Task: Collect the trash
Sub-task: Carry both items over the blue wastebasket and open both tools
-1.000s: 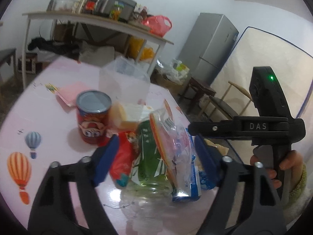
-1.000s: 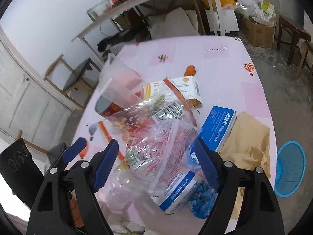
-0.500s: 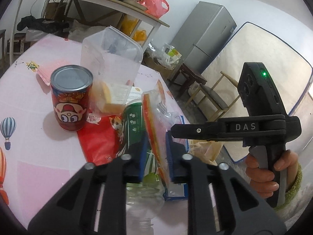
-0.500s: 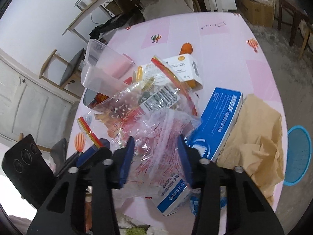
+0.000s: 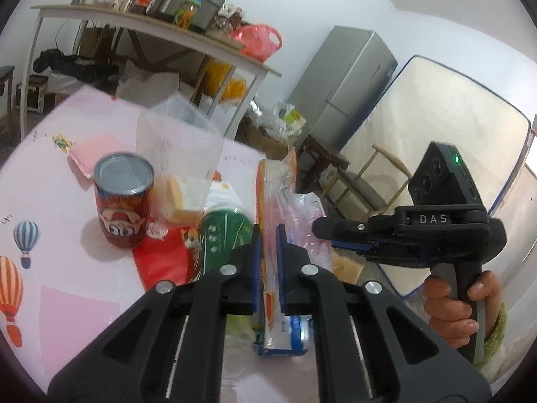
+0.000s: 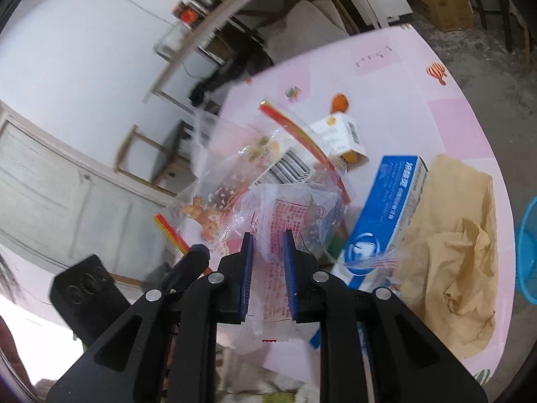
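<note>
The zip bag (image 5: 273,201) with the red-and-yellow seal is standing on edge right between the blue pads of the left hand-held gripper (image 5: 268,265), whose jaws have just been closing and are now pinching it at its near edge. Beside it, the crinkled clear wrapper (image 6: 288,215) with red print is sitting between the pads of the right hand-held gripper (image 6: 268,268); those jaws have just been closing too, narrow now, and the film looks caught between them, though how firmly is hard to judge.

Just ahead of the right hand-held gripper, to its right, a blue box (image 6: 389,215) is lying against brown paper (image 6: 453,245), with a small white-and-orange carton (image 6: 342,137) further out. To the left of the left hand-held gripper, a red can (image 5: 122,201) is standing upright on the pink bench (image 5: 50,208), a clear tub (image 5: 178,144) just behind it, a green packet (image 5: 221,231) and red wrapper (image 5: 161,258) lying flat close in.

Doing this well, I'd say, means lifting both films slowly and straight up: they overlap each other and the pile, so a sideways tug could drag the box or tip the can. Thin plastic slips easily, so a deep bite is worth checking before hauling away.
</note>
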